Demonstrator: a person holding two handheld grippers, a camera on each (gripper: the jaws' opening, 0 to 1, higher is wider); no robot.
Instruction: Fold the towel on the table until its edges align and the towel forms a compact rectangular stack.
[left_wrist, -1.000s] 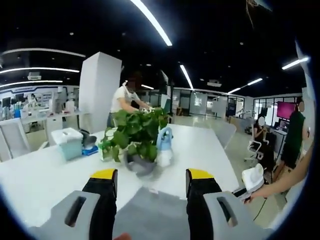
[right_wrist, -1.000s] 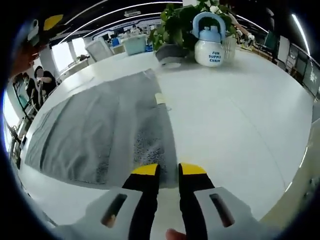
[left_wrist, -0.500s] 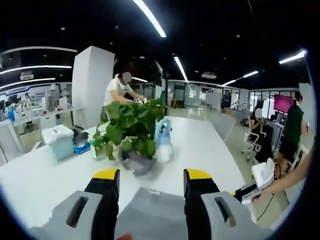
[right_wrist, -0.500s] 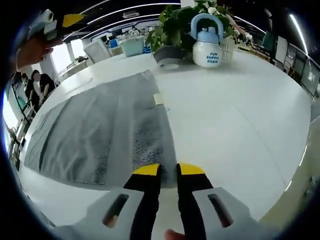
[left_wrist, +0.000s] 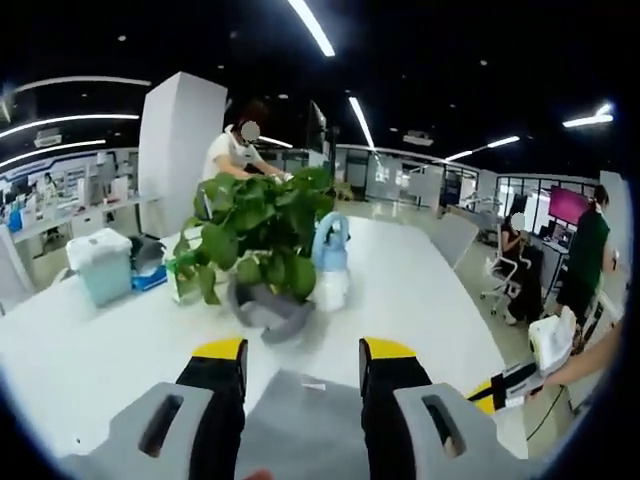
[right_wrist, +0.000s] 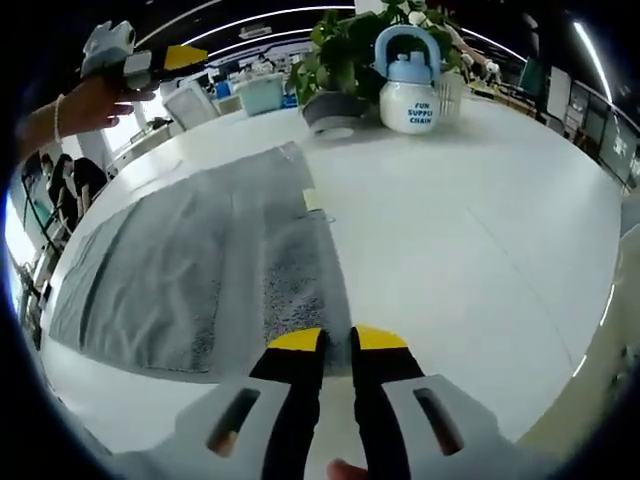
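Observation:
A grey towel (right_wrist: 190, 270) lies spread flat on the white table (right_wrist: 470, 260), with a small tag (right_wrist: 313, 200) on its right edge. My right gripper (right_wrist: 337, 340) sits low at the towel's near right corner, and its jaws are almost together on that corner. A hand holds my left gripper (right_wrist: 150, 62) raised in the air beyond the towel's far left side. In the left gripper view my left gripper (left_wrist: 304, 350) is open, with the towel (left_wrist: 300, 425) showing below the gap. The right gripper (left_wrist: 520, 375) shows there at the right, in a hand.
A potted plant (left_wrist: 255, 235) and a white spray bottle (right_wrist: 410, 85) stand past the towel's far end. A teal box (left_wrist: 100, 265) sits at the table's far left. A person stands behind the plant. Others and office chairs (left_wrist: 505, 295) are to the right.
My left gripper has moved closer to the plant and, in the right gripper view, to the right above the towel. The right jaws have narrowed slightly at the towel's corner.

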